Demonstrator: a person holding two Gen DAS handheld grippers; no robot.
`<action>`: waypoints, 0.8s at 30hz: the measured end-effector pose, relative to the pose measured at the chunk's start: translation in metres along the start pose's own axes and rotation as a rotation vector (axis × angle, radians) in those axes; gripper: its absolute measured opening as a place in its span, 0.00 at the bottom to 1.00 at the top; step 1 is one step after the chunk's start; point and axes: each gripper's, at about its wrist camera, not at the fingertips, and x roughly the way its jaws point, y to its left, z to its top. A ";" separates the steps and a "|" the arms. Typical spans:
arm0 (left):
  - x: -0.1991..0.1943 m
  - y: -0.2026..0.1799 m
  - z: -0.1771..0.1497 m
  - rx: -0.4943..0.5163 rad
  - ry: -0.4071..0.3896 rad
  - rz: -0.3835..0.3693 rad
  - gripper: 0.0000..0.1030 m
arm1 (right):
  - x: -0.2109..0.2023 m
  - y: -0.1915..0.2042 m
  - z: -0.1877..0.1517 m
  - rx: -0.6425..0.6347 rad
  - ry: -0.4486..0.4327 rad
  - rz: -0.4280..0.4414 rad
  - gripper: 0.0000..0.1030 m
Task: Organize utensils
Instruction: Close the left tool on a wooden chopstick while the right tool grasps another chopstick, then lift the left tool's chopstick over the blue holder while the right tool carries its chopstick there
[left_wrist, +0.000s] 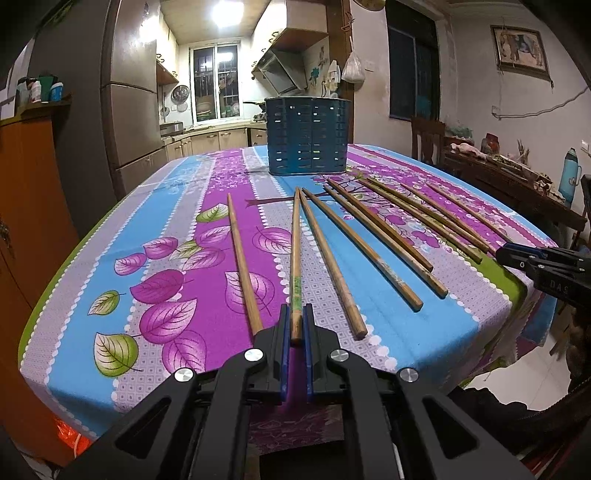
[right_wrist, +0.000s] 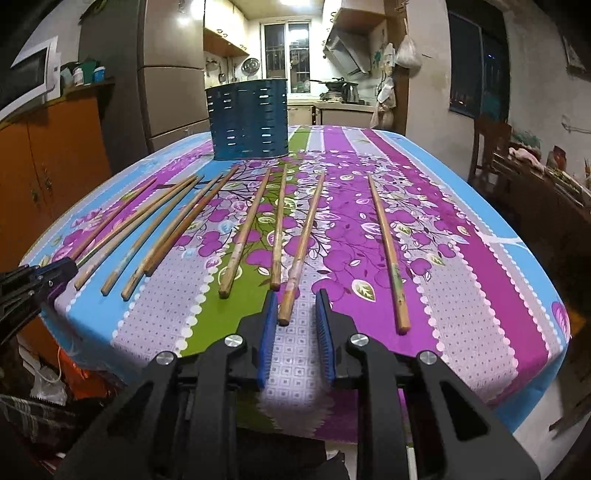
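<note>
Several wooden chopsticks lie side by side on the floral tablecloth (left_wrist: 177, 206), pointing toward a blue perforated utensil holder (left_wrist: 308, 136) at the far side, also in the right wrist view (right_wrist: 248, 122). My left gripper (left_wrist: 296, 317) is shut on the near end of one chopstick (left_wrist: 295, 258), which still rests on the cloth. My right gripper (right_wrist: 296, 306) is open, its jaws on either side of the near end of another chopstick (right_wrist: 303, 243), not touching it. The right gripper also shows at the right edge of the left wrist view (left_wrist: 517, 254).
A lone chopstick (right_wrist: 388, 251) lies right of the right gripper. An orange cabinet (left_wrist: 26, 206) and a fridge (left_wrist: 129, 110) stand left of the table. A wooden chair (left_wrist: 428, 140) and a cluttered side table (left_wrist: 509, 173) stand to the right. The table's near edge is just below both grippers.
</note>
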 end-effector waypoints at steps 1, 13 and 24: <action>0.000 0.000 0.000 -0.001 0.000 -0.001 0.08 | -0.001 -0.002 0.000 0.013 -0.002 -0.001 0.11; 0.001 0.001 0.002 0.002 -0.002 0.011 0.08 | -0.005 -0.013 -0.004 0.123 -0.043 0.002 0.05; -0.022 0.011 0.033 -0.027 -0.081 0.032 0.07 | -0.033 -0.019 0.028 0.071 -0.159 -0.031 0.05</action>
